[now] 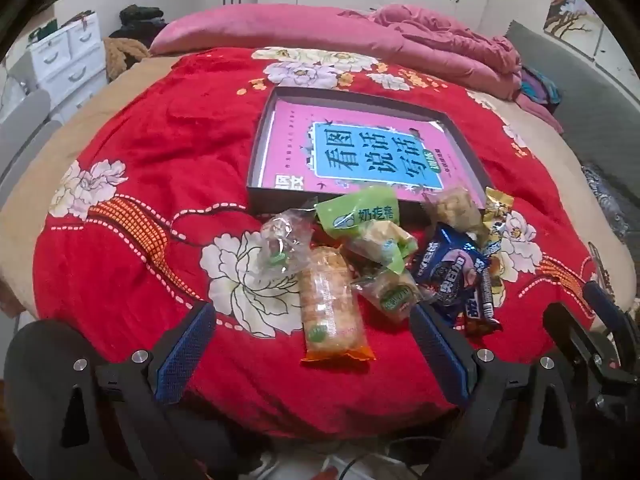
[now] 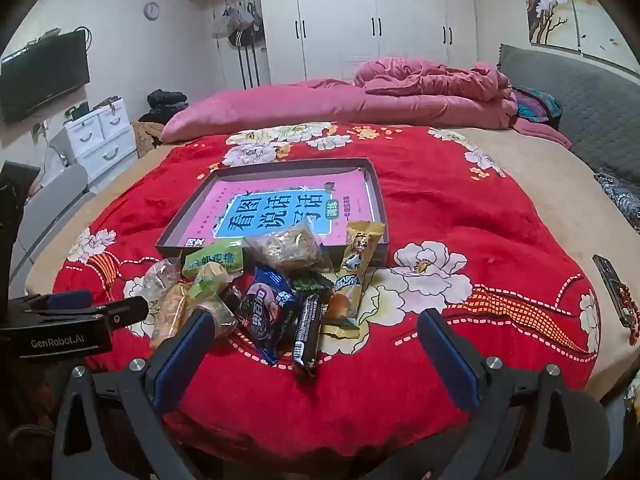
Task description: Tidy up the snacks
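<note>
Red floral blanket point(image 1: 140, 184) is covering the bed where a heap of wrapped snacks point(image 1: 372, 256) is lying, just in front of the near wall of a shallow dark box point(image 1: 260, 148) that is holding a pink book point(image 1: 288, 120). The left gripper point(image 1: 312, 344) is hovering over the near edge of the bed with its blue-padded fingers point(image 1: 188, 344) standing wide apart and nothing between the pads. A long orange-ended cracker packet point(image 1: 330, 312) is lying in the gap between those fingers, further out on the blanket and apart from both. A small clear packet with a green label point(image 1: 390, 292) is sitting just beyond the tip of the finger on the picture's right.

The right gripper point(image 2: 320, 348) is likewise gaping, its jaws empty. A dark blue biscuit packet point(image 2: 266, 308) and a slim black bar point(image 2: 306, 332) are lying ahead of it, toward the finger on the picture's left, with a yellow packet point(image 2: 356, 264) leaning toward the box behind them. A green-labelled packet point(image 2: 216, 260) and a clear bag of brown pieces point(image 2: 288, 248) are resting against the box wall. Pink bedding point(image 2: 400, 92) is bunching at the far side of the bed.
</note>
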A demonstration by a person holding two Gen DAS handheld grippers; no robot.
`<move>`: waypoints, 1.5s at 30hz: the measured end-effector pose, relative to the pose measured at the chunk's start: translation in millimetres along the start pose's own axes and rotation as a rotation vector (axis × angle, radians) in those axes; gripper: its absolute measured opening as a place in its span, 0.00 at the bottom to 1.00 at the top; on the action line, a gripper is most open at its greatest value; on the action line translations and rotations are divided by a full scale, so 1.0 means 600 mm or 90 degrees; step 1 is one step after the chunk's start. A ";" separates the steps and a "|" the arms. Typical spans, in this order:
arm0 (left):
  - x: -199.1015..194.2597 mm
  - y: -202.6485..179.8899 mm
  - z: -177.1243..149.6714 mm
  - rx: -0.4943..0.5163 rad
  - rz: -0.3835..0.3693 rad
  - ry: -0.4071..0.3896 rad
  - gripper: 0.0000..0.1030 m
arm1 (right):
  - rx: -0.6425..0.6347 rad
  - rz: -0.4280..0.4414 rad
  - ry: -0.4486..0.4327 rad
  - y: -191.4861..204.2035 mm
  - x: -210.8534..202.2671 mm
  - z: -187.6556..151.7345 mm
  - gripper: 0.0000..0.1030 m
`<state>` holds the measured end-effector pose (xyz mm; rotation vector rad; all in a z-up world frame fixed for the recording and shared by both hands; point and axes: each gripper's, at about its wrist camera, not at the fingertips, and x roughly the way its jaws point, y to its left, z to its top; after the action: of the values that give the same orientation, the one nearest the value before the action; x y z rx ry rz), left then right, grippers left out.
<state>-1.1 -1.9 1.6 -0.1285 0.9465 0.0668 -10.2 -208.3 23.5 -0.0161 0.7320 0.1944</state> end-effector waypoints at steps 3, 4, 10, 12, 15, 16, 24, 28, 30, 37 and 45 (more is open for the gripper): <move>-0.005 -0.019 -0.011 0.013 -0.003 -0.012 0.95 | -0.006 -0.001 0.006 0.007 0.005 0.002 0.99; -0.007 -0.011 -0.007 0.003 -0.024 -0.002 0.95 | -0.001 0.007 -0.013 0.003 -0.007 0.000 0.99; -0.021 -0.006 -0.004 -0.002 -0.048 -0.002 0.95 | 0.002 -0.004 -0.012 0.007 -0.015 0.004 0.99; -0.023 -0.006 -0.005 0.000 -0.051 -0.004 0.95 | 0.004 -0.004 -0.015 0.011 -0.018 0.003 0.99; -0.027 -0.006 -0.006 0.001 -0.053 -0.007 0.95 | 0.011 0.003 -0.026 0.000 -0.026 0.002 0.99; -0.028 -0.007 -0.007 0.001 -0.053 -0.008 0.95 | 0.011 0.003 -0.028 -0.001 -0.027 0.002 0.99; -0.030 -0.008 -0.008 0.001 -0.055 -0.006 0.95 | 0.011 0.003 -0.028 -0.003 -0.028 0.003 0.99; -0.030 -0.008 -0.008 0.003 -0.056 -0.007 0.95 | 0.012 0.002 -0.029 -0.004 -0.029 0.003 0.99; -0.030 -0.007 -0.008 0.003 -0.056 -0.008 0.95 | 0.012 0.002 -0.029 -0.002 -0.029 0.003 0.99; -0.029 -0.009 -0.007 0.004 -0.055 -0.006 0.95 | 0.014 0.000 -0.028 -0.004 -0.029 0.003 0.99; -0.027 -0.008 -0.007 0.003 -0.053 -0.007 0.95 | 0.021 -0.005 -0.028 -0.009 -0.029 0.004 0.99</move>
<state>-13.6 -7.6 12.7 -0.1626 0.9291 -0.0116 -20.1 -216.1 36.6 0.0162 0.6905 0.1741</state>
